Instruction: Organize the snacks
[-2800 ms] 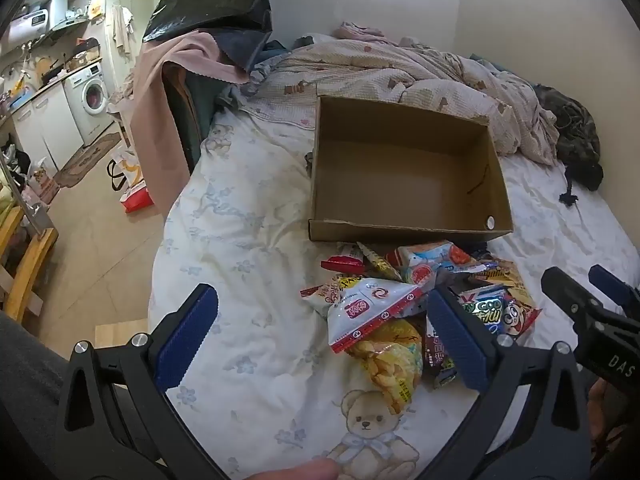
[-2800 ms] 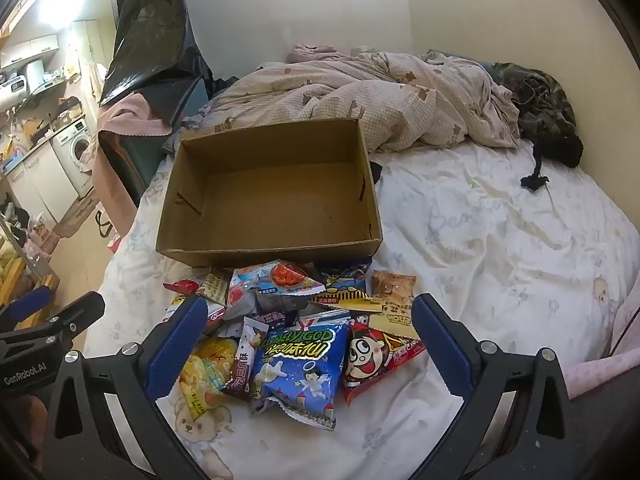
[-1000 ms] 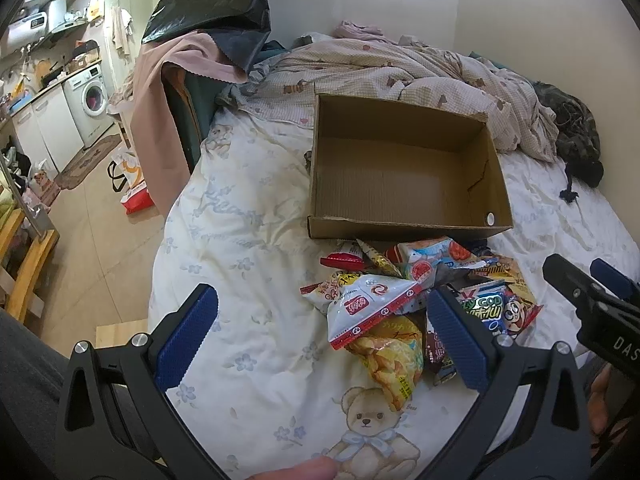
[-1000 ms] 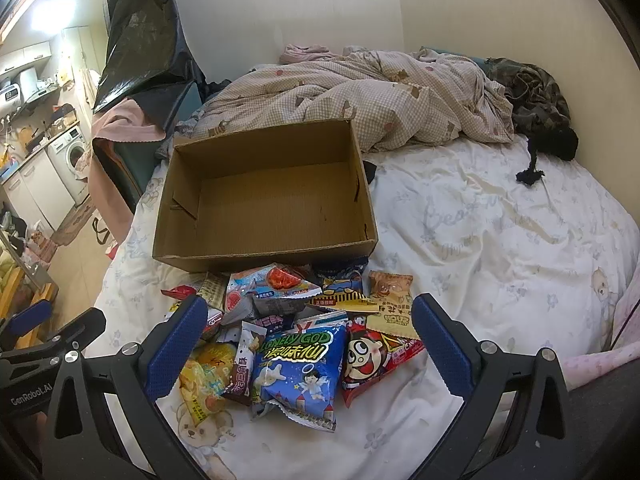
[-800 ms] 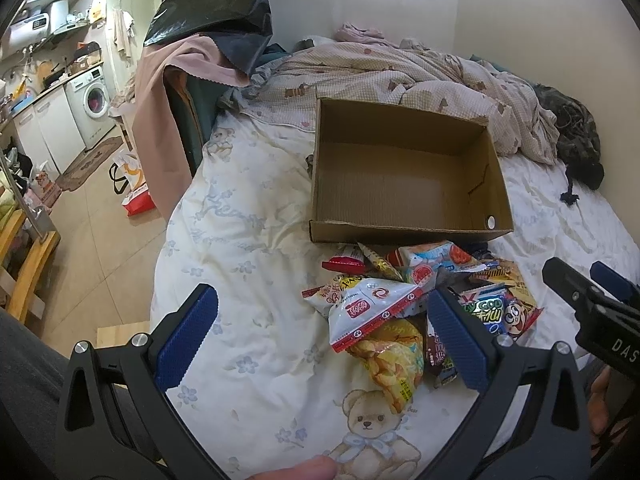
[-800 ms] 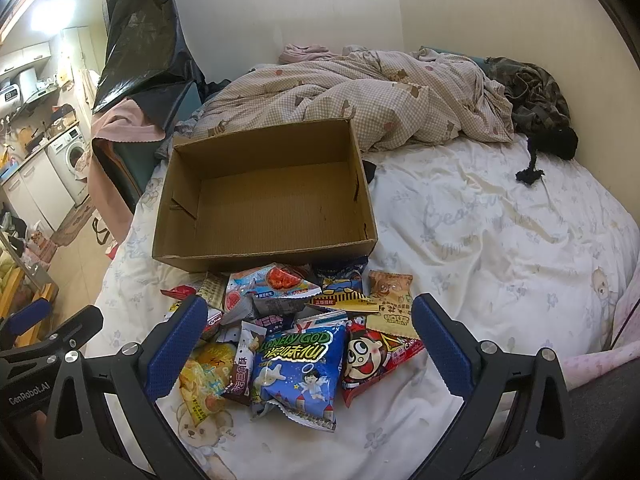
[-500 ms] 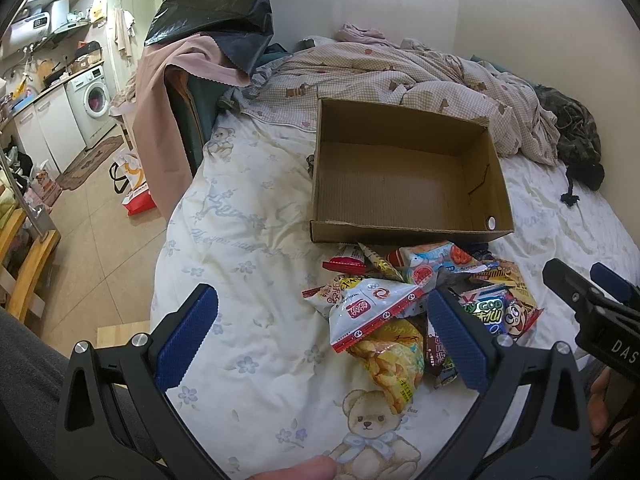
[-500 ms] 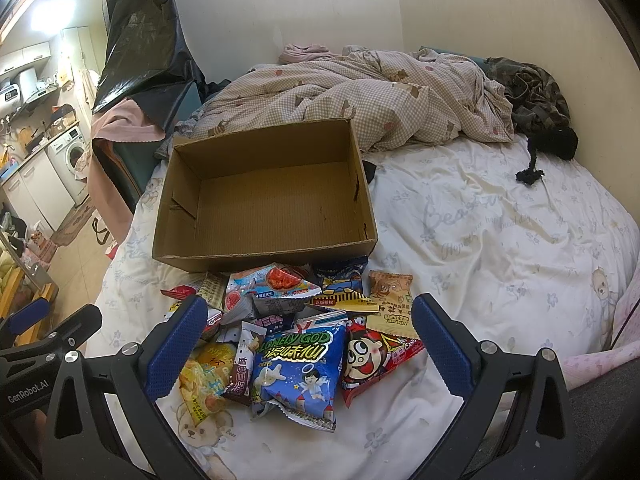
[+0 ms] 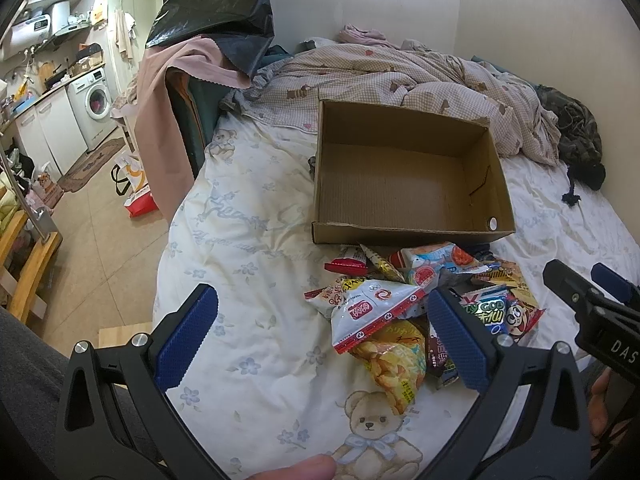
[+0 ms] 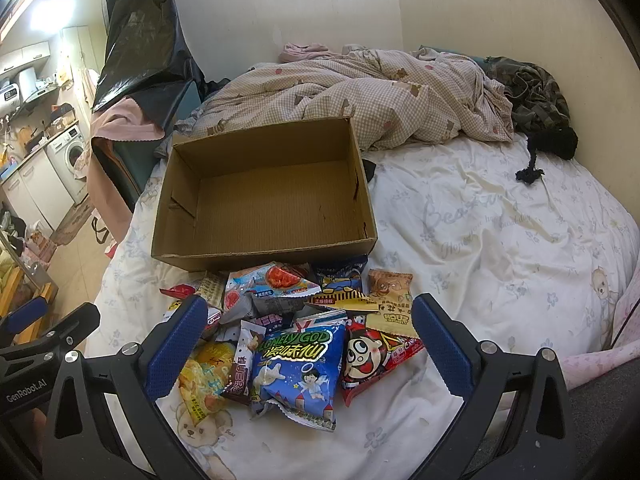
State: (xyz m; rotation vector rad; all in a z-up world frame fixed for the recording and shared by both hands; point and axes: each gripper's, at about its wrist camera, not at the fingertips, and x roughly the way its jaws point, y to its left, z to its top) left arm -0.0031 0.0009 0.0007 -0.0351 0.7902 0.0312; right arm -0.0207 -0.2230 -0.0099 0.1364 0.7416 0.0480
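An empty open cardboard box point(image 9: 404, 200) point(image 10: 264, 204) sits on the bed. A pile of several snack packets lies just in front of it: a white-and-red packet point(image 9: 372, 308), a yellow chips bag point(image 9: 394, 360) point(image 10: 200, 380), a blue "Lonely God" bag point(image 10: 298, 364) and a red cartoon-face packet point(image 10: 370, 356). My left gripper point(image 9: 320, 328) is open and empty, above the bed left of the pile. My right gripper point(image 10: 306, 336) is open and empty, above the pile's near side. Each gripper shows at the edge of the other view point(image 9: 592, 304) point(image 10: 44, 332).
A rumpled checked duvet point(image 10: 360, 96) lies behind the box. Dark clothes point(image 10: 536, 112) lie at the back right by the wall. A chair draped with pink cloth point(image 9: 172, 120) and a black bag point(image 9: 216, 12) stands left of the bed. The floor point(image 9: 96, 248) drops off at left.
Both grippers stay open and nearly still; the views shift only slightly. The box and the snacks have not moved.
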